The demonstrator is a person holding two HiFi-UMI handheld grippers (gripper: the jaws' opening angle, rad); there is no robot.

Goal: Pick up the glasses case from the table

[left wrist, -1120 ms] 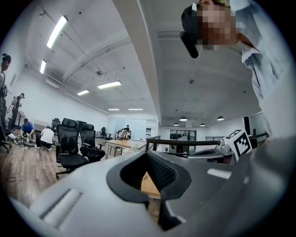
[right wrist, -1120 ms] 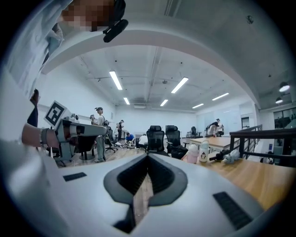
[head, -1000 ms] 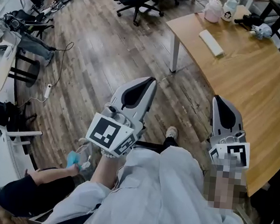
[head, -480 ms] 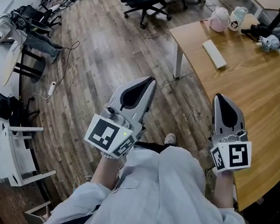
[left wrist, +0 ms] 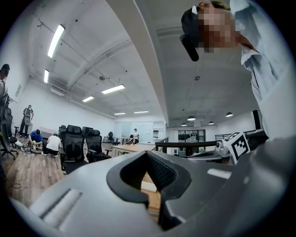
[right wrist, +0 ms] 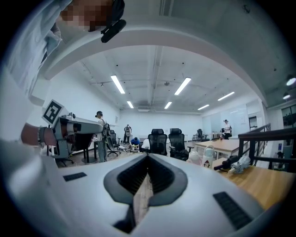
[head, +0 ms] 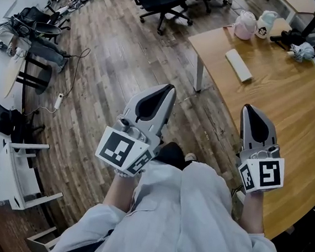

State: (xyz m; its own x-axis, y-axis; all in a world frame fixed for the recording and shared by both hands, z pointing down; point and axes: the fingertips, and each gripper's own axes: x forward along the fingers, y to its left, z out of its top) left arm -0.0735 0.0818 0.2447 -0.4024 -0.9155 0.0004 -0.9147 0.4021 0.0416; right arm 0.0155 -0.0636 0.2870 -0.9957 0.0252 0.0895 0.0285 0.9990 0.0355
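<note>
the grey left gripper and right gripper, jaws closed and empty, have edged nearer the curved wooden table; the white oblong glasses case lies far ahead, not yet reached.

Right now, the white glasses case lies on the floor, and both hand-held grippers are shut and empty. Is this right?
No: the head view shows the glasses case on the wooden table. The left hand-held gripper and right hand-held gripper are shut and empty.
</note>
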